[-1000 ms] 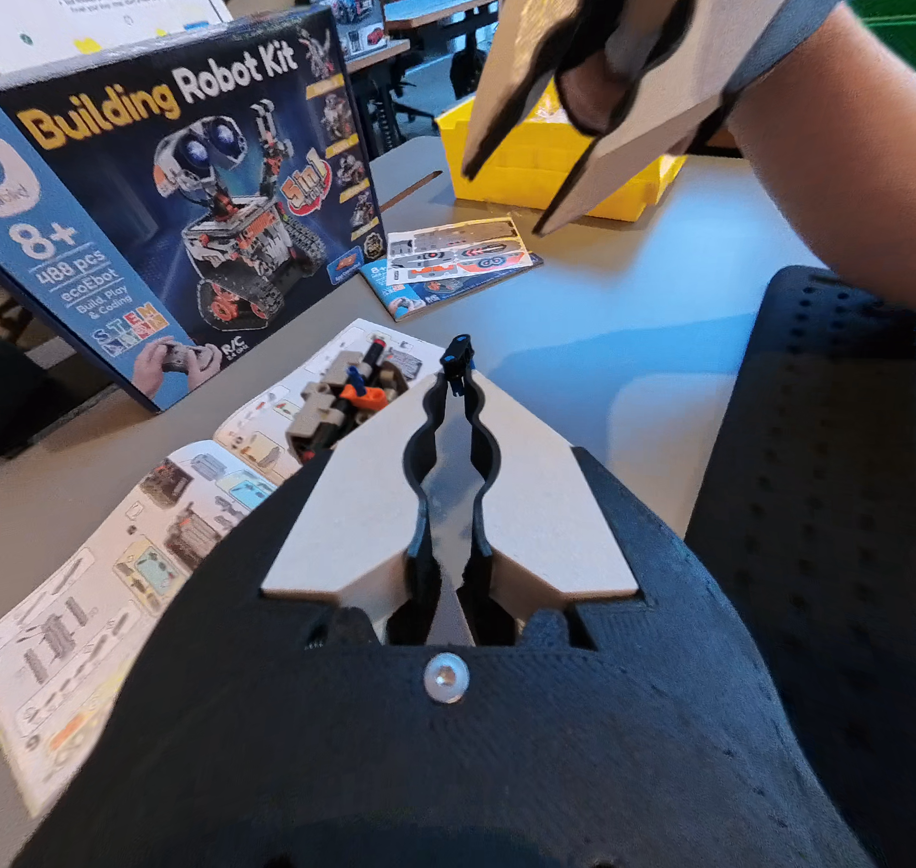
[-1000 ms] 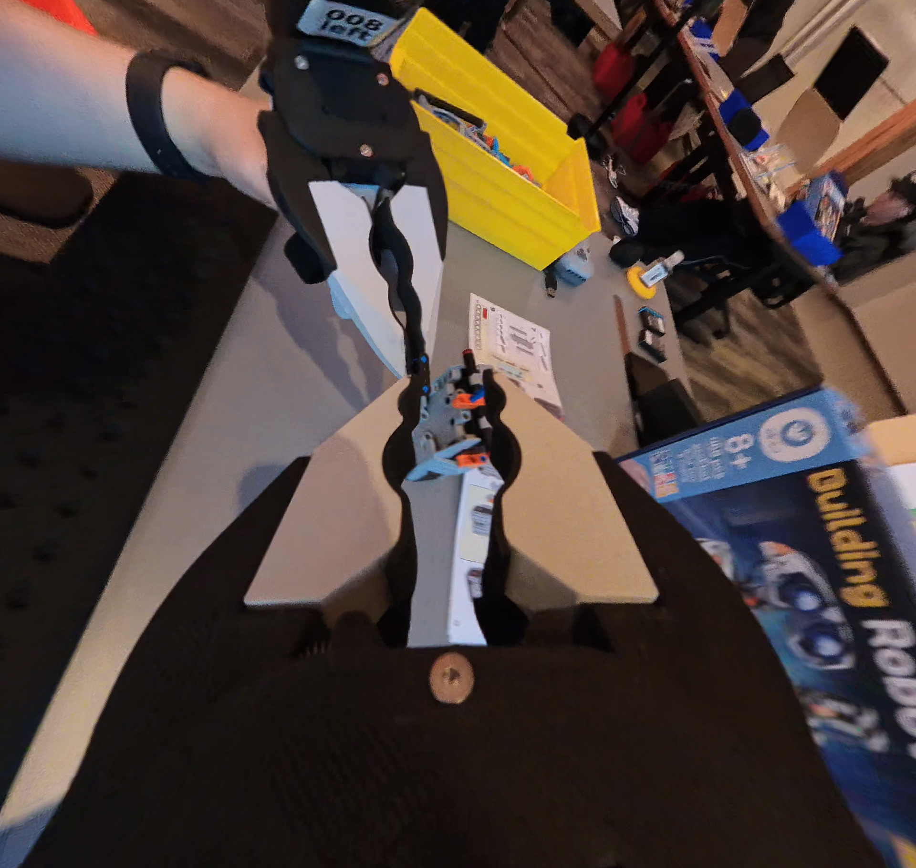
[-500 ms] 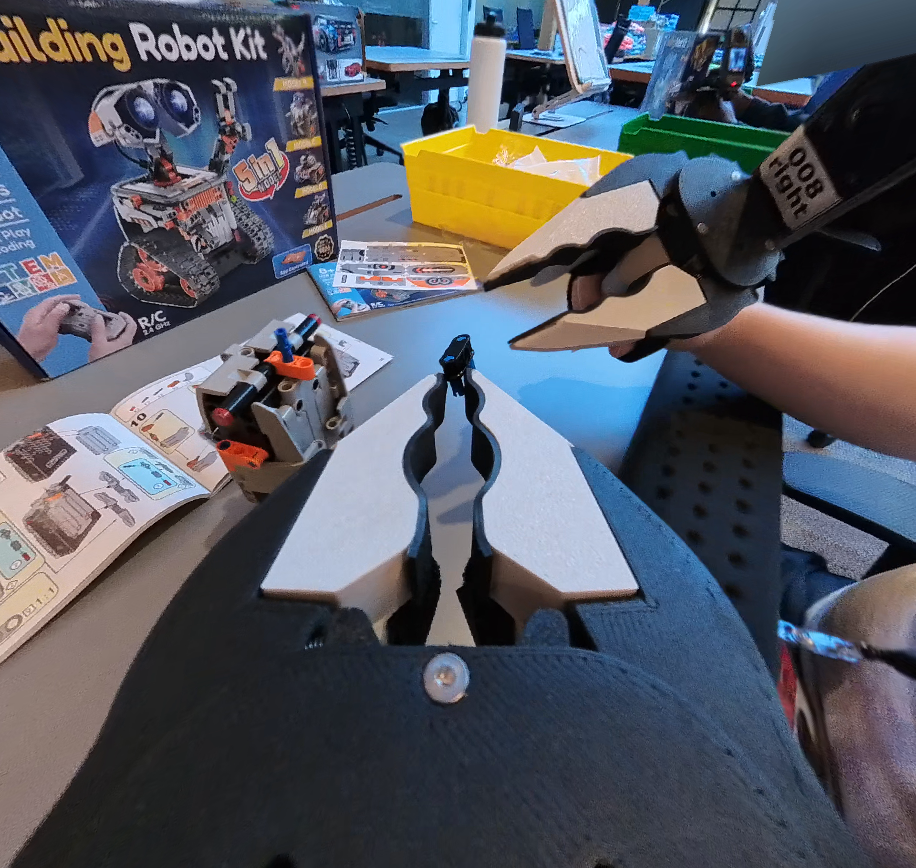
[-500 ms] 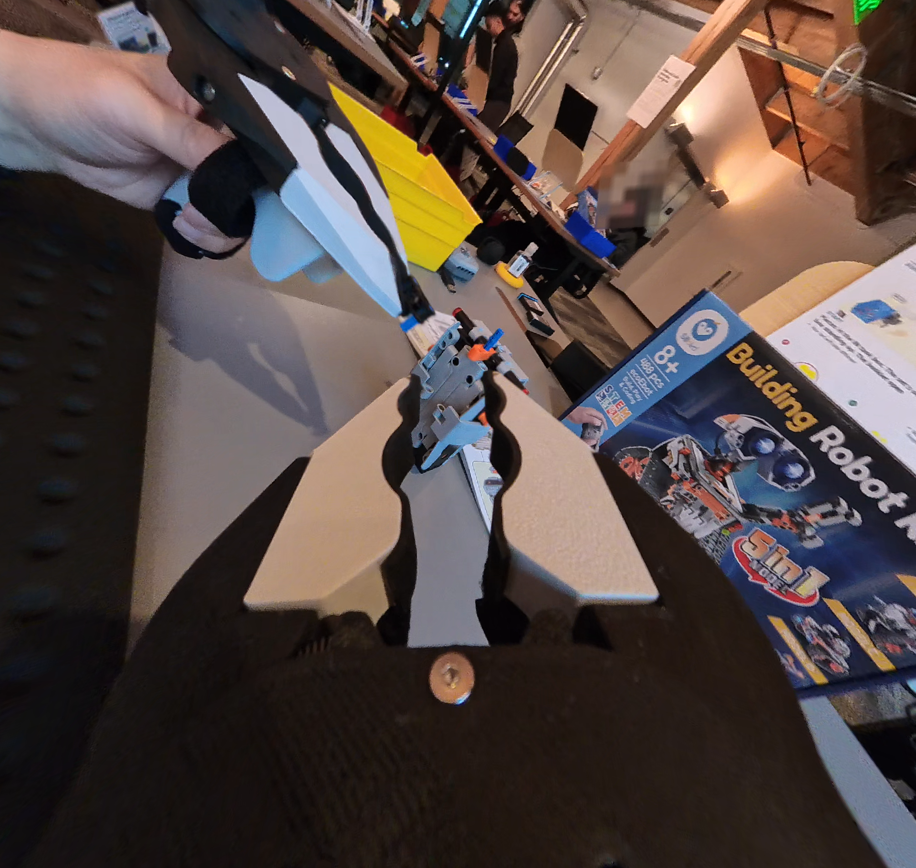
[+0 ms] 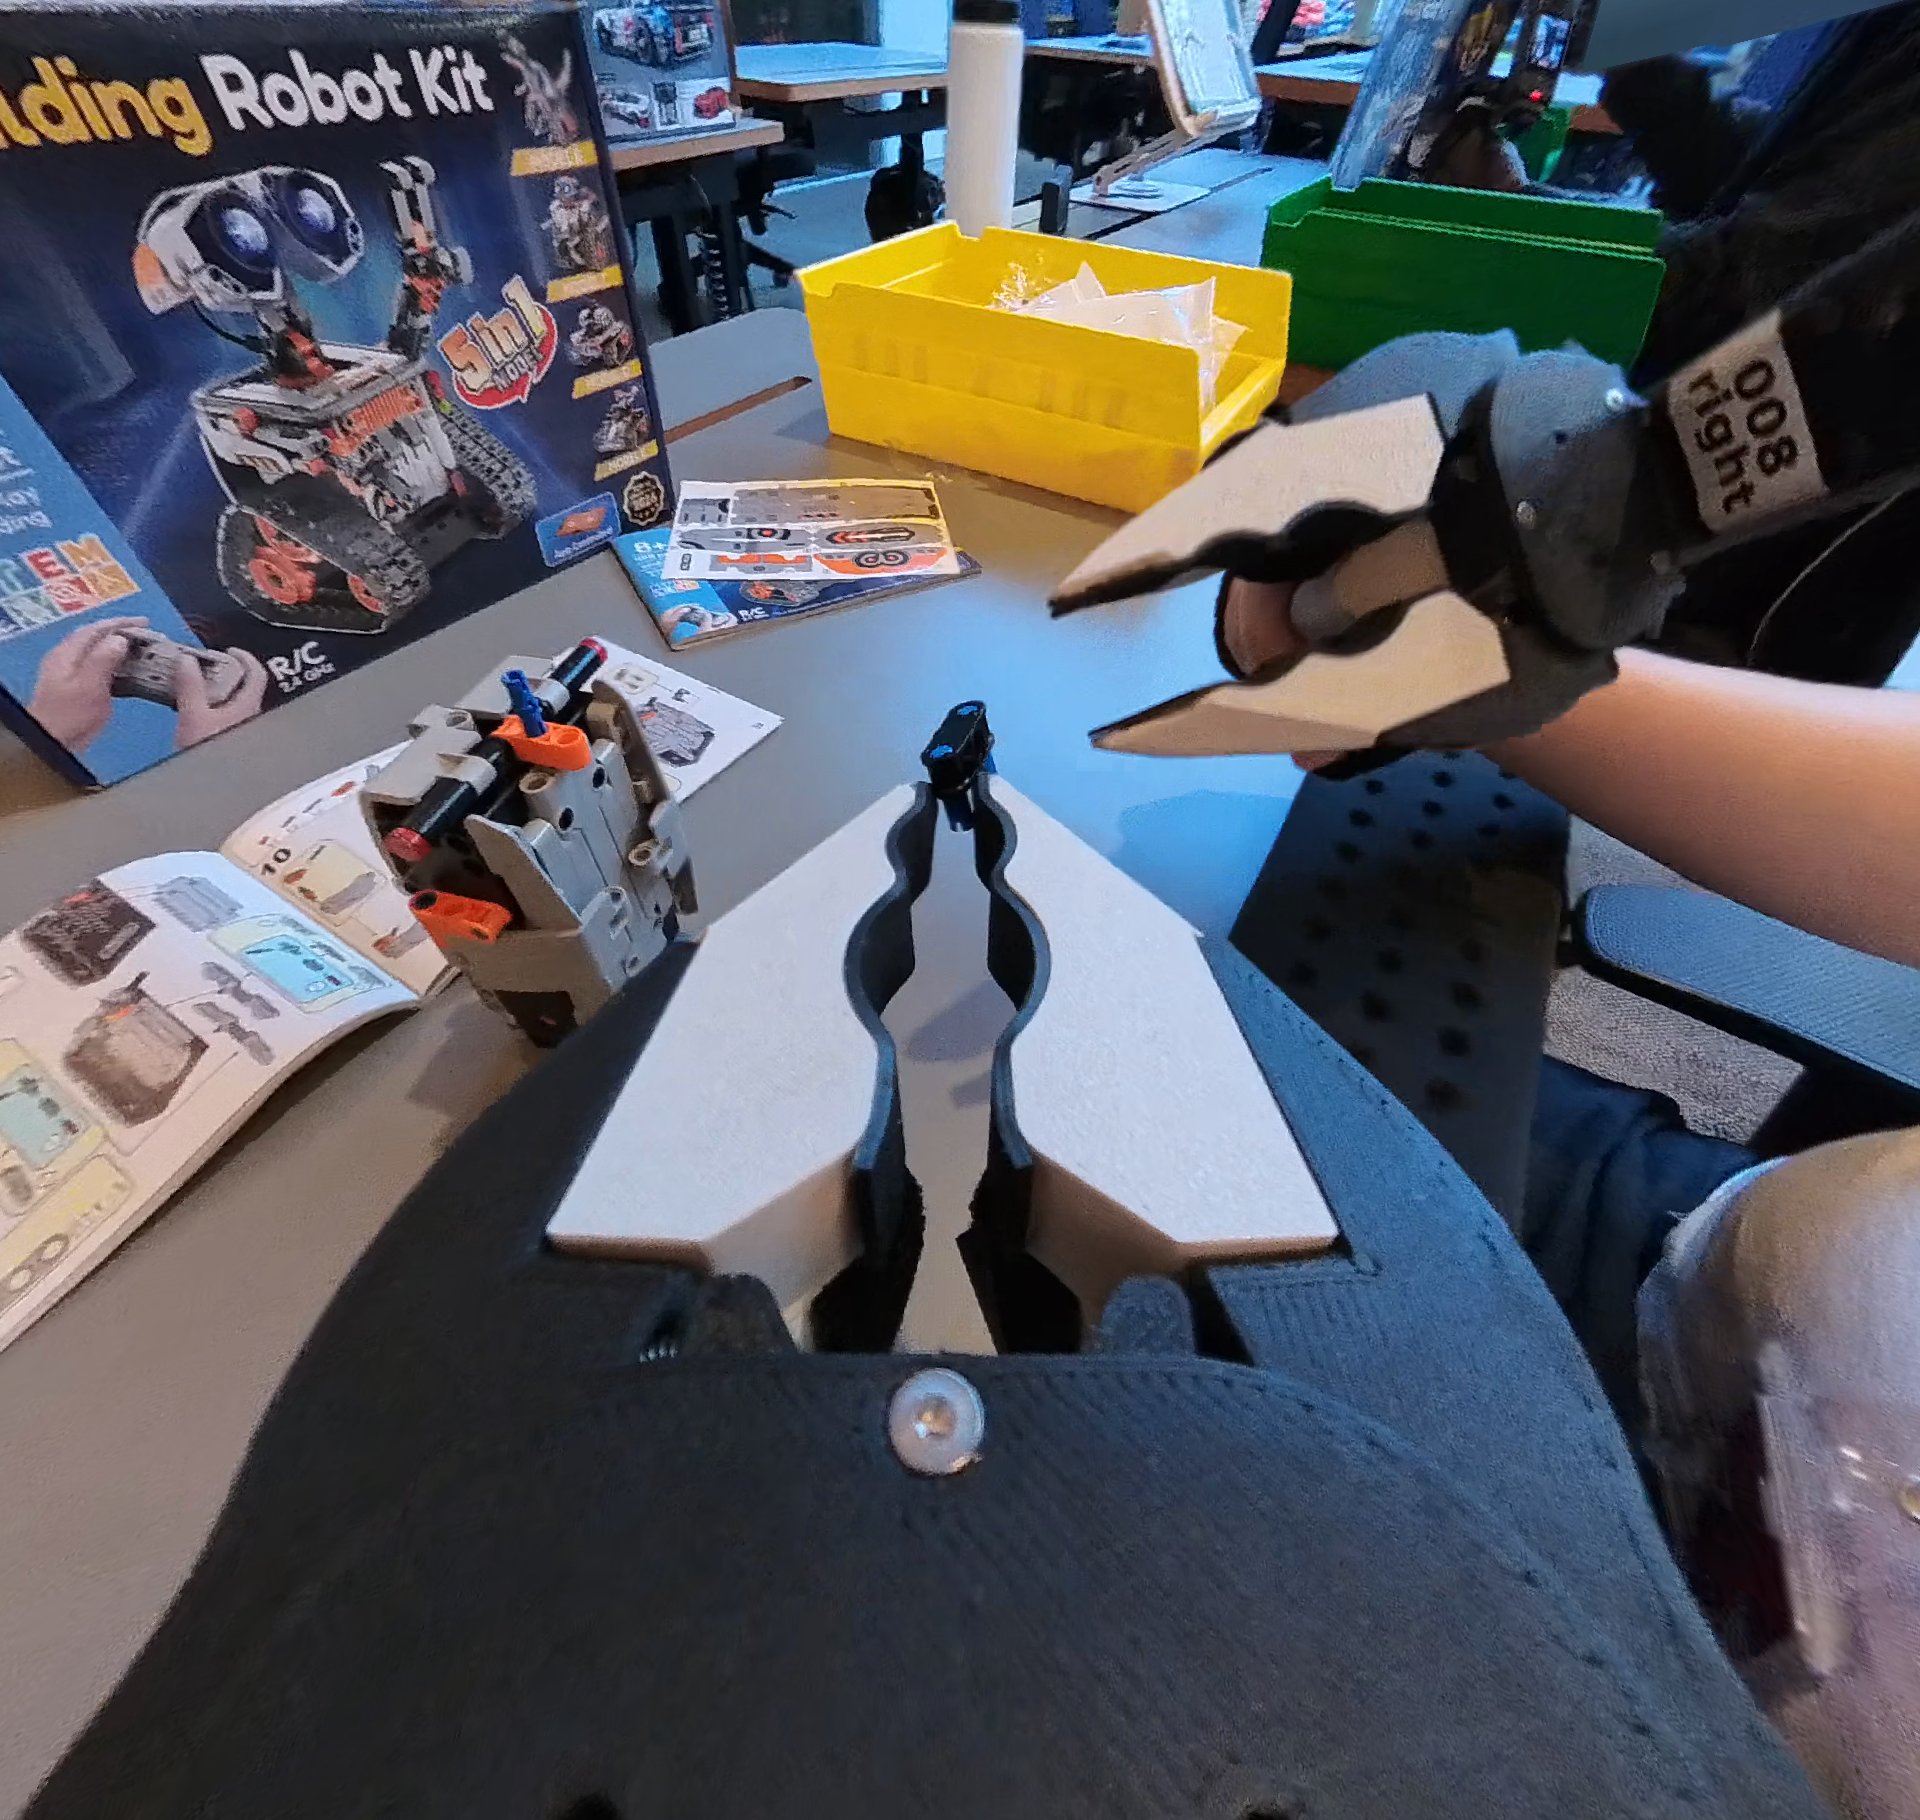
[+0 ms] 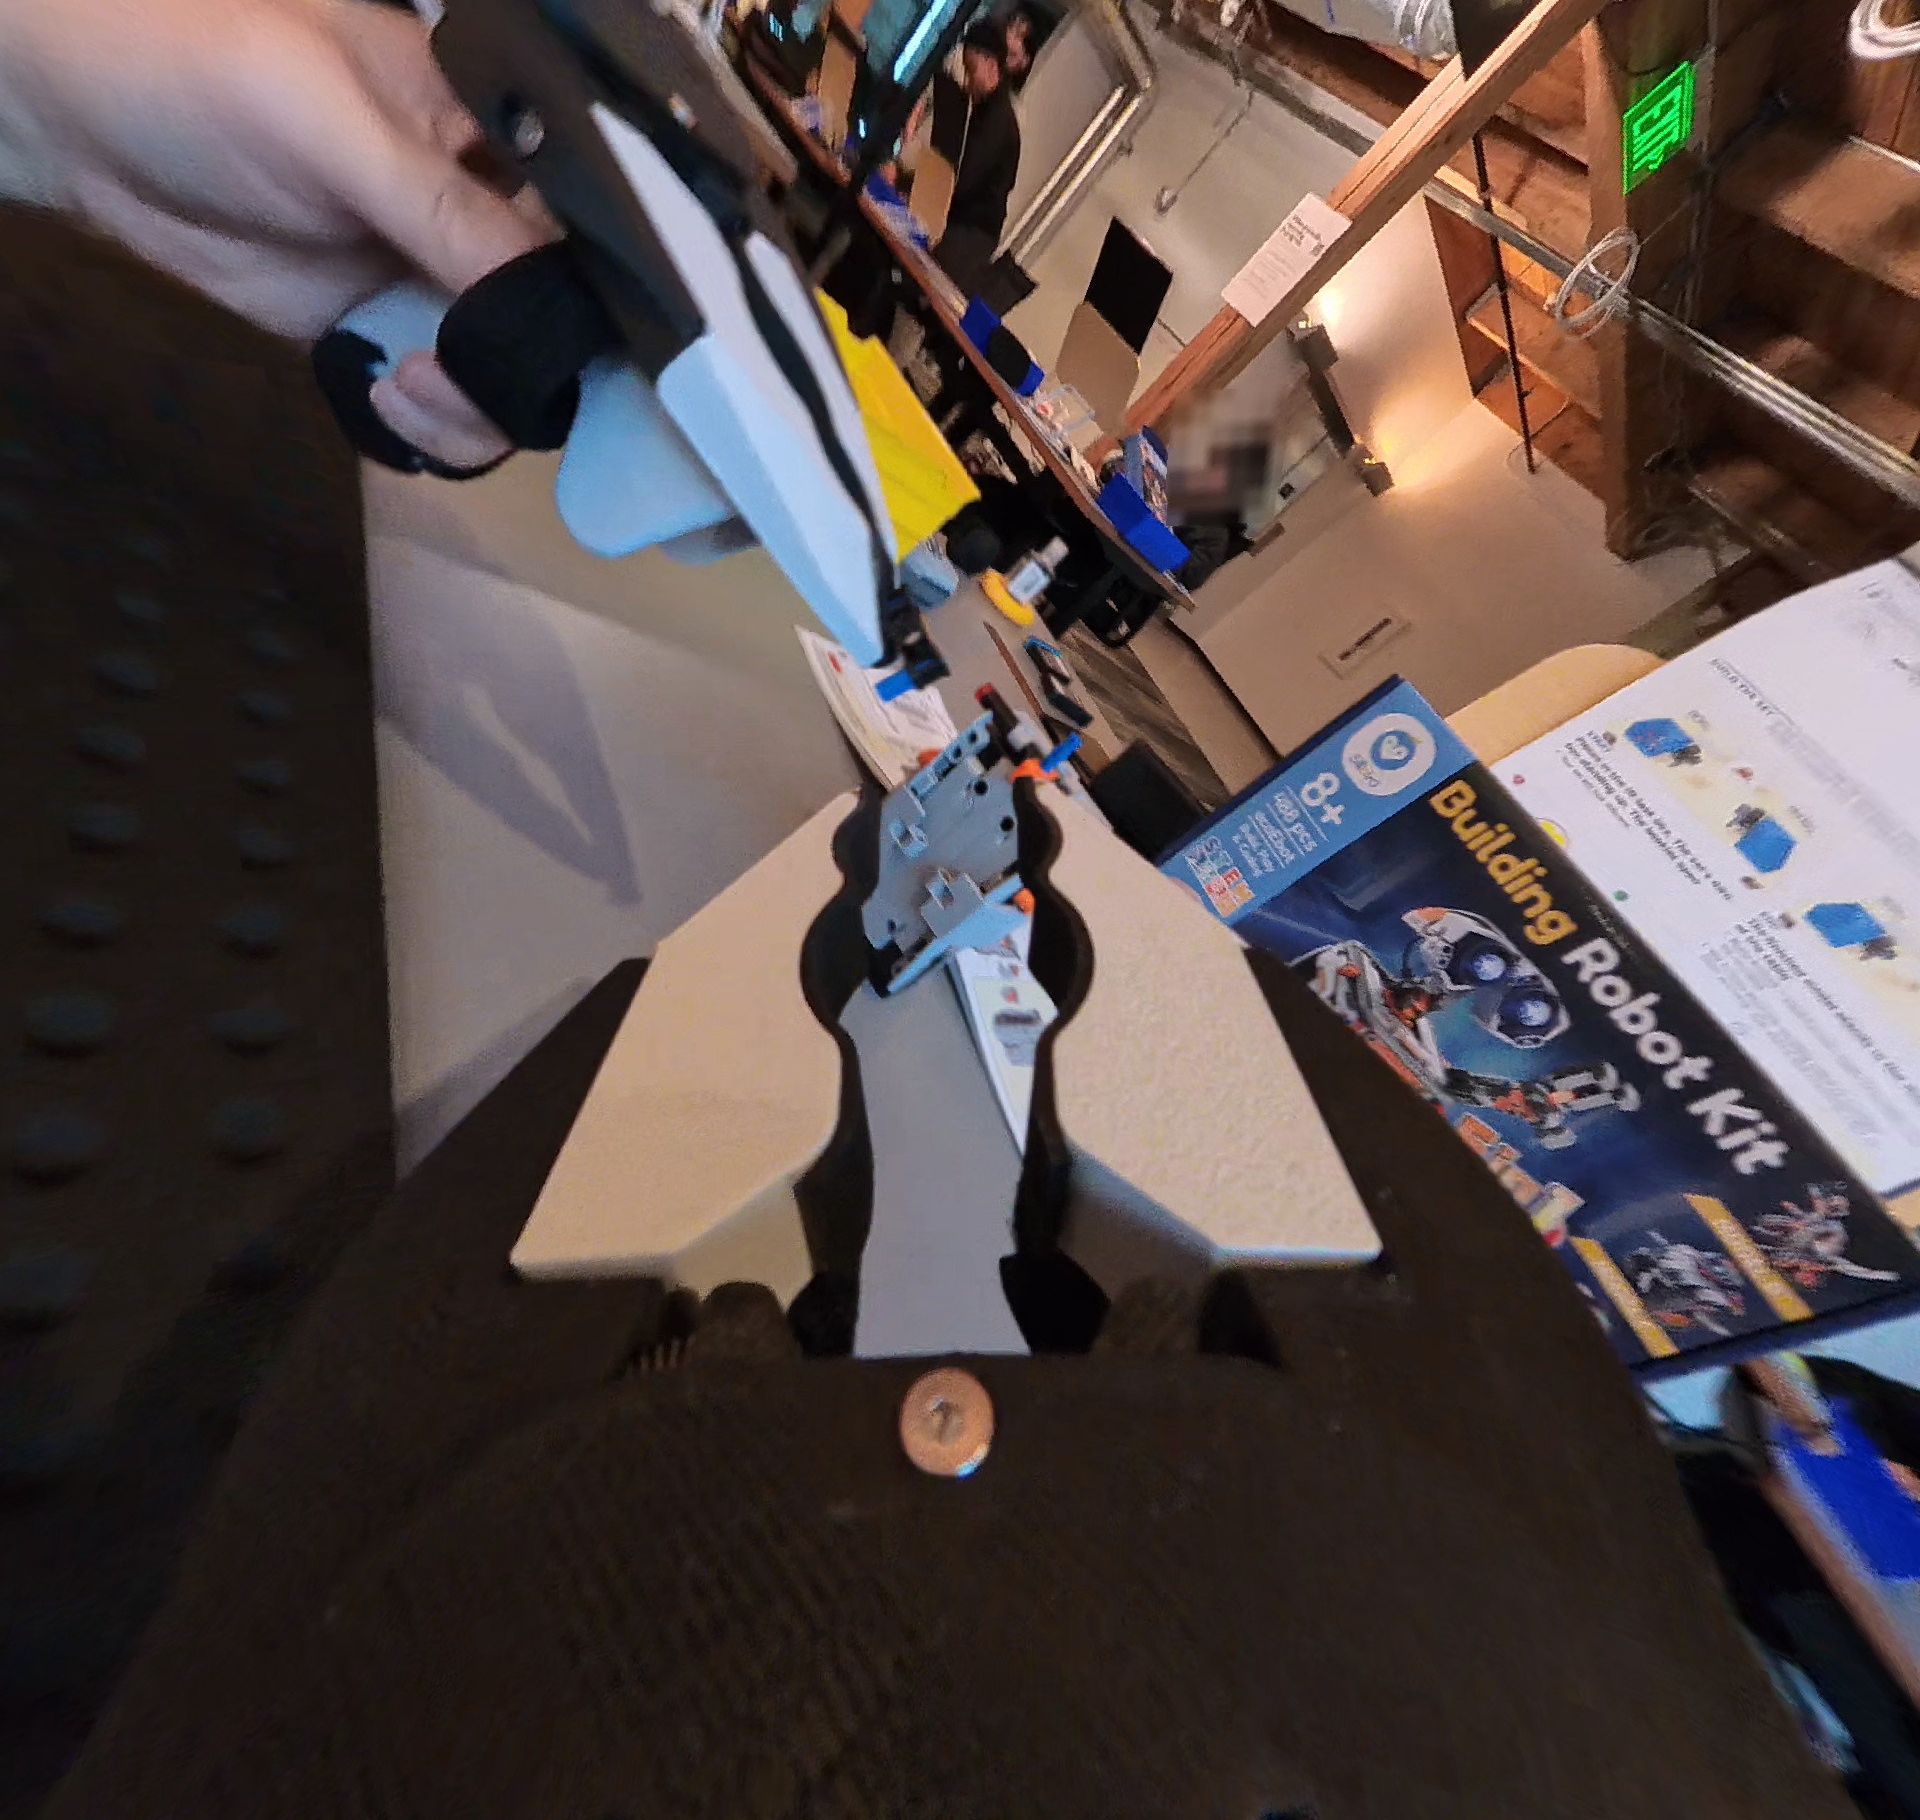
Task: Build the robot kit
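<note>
Left gripper point(image 5: 958, 768) clamped on small black-and-blue piece point(image 5: 957, 737) above grey table point(image 5: 997, 648); right gripper point(image 5: 1070, 664) spread apart, empty, near grey brick assembly point(image 5: 540, 835) on open booklet point(image 5: 187, 981)

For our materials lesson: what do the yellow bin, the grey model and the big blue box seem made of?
Yellow bin: moulded plastic, slightly glossy; ribbed walls.
Grey model: hard plastic, matt; pin holes and snap-fit joints.
Blue box: probably printed cardboard, slight sheen; sharp folded edges.
</note>
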A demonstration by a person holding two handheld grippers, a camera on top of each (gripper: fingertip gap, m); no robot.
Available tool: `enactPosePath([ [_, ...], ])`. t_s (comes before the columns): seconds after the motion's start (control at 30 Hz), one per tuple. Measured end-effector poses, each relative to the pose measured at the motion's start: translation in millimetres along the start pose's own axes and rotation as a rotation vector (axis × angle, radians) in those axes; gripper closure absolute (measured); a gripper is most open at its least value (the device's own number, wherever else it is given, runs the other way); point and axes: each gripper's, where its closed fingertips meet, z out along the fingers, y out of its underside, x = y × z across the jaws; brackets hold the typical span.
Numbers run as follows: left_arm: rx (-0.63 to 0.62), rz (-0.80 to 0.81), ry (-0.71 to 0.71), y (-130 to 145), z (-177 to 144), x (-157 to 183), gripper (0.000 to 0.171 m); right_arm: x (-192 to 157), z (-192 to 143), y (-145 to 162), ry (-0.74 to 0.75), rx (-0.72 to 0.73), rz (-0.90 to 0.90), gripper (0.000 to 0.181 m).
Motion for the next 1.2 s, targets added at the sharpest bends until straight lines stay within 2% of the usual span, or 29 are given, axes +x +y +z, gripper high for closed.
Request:
enactPosePath([
  [0.1, 0.029, -0.021, 0.04, 5, 11, -11, 0.166, -5, 16, 10, -0.007, -0.034, -0.062, 0.155],
  [0.27, 0.108, -0.076, 0.029, 17, 22, -43, 0.166, 4, 42, 31, 0.003, -0.066, -0.049, 0.153],
  [0.4, 0.208, -0.059, 0.015, 3, 16, -47, 0.167, 10, 51, 34, -0.026, -0.015, 0.083, 0.156],
  [0.57, 0.164, -0.029, 0.048, 16, 22, -43, 0.166, 3, 52, 31, -0.137, 0.065, 0.305, 0.159],
  [0.77, 0.172, 0.026, 0.105, 19, 21, -26, 0.166, 19, 39, 9, -0.194, 0.21, 0.555, 0.165],
  [0.9, 0.182, 0.059, 0.078, 20, 19, -27, 0.166, 9, 39, 15, -0.311, 0.159, 0.637, 0.166],
  [0.97, 0.161, 0.065, 0.049, 24, 19, -31, 0.166, 3, 38, 18, -0.324, 0.098, 0.556, 0.162],
  [1.1, 0.092, 0.057, 0.022, 34, 24, -38, 0.166, 3, 41, 21, -0.183, -0.037, 0.098, 0.163],
  [1.2, 0.071, 0.031, 0.038, 37, 25, -37, 0.166, -10, 49, 26, -0.205, -0.134, -0.109, 0.162],
])
